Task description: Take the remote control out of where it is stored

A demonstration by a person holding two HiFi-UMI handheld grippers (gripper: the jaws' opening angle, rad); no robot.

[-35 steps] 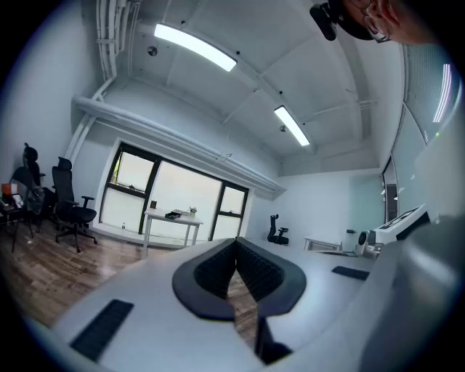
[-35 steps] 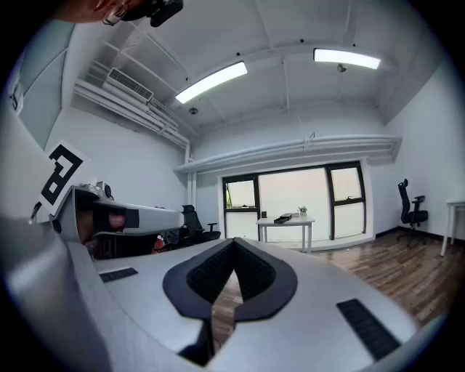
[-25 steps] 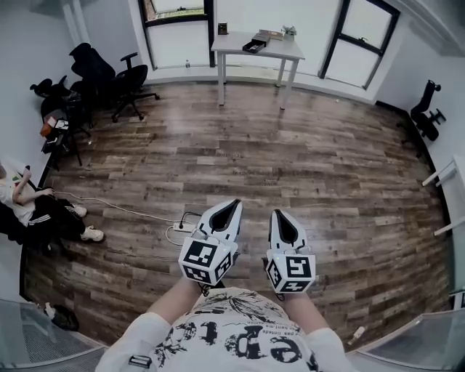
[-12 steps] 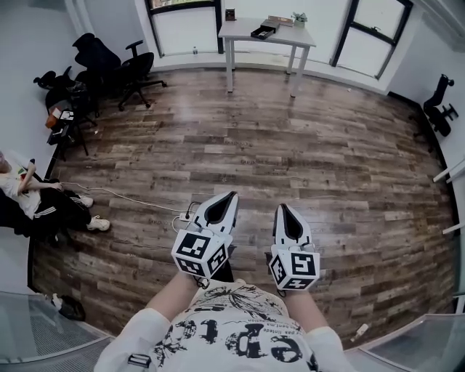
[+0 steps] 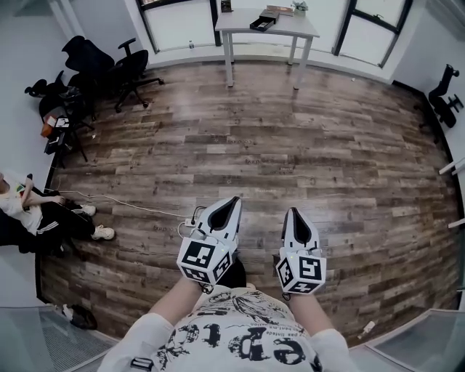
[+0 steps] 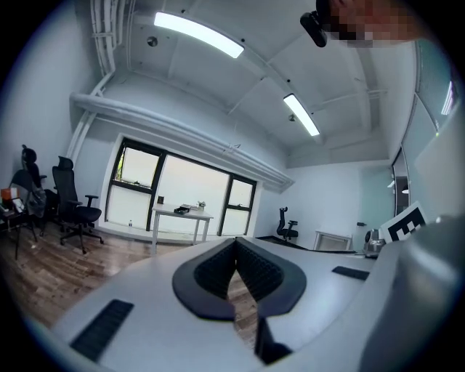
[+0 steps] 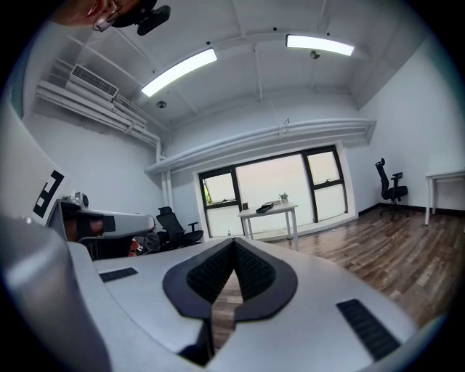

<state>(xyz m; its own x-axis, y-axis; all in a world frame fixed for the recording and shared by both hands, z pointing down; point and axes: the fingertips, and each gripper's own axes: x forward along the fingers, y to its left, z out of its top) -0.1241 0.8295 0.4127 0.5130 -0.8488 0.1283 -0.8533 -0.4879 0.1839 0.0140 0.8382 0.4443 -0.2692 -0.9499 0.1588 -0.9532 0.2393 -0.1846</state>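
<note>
No remote control can be made out in any view. A white table [image 5: 280,22] stands far across the room by the windows, with a flat black box [image 5: 258,24] and small items on it. It also shows in the left gripper view, table [image 6: 182,213], and in the right gripper view, table [image 7: 269,210]. My left gripper [image 5: 234,200] and right gripper [image 5: 294,211] are held side by side in front of my body, pointing at the table. Both are shut with nothing between the pads, as the left gripper [image 6: 235,240] and right gripper [image 7: 233,240] show close up.
Wooden floor stretches between me and the table. Black office chairs [image 5: 120,69] cluster at the far left, and another chair [image 5: 443,91] stands at the right wall. A person [image 5: 33,211] sits on the floor at left. A cable [image 5: 123,205] with a power strip lies just ahead.
The head view has tilted down: the table now sits higher in the frame and the grippers slightly lower. Both grippers stay shut and side by side.
</note>
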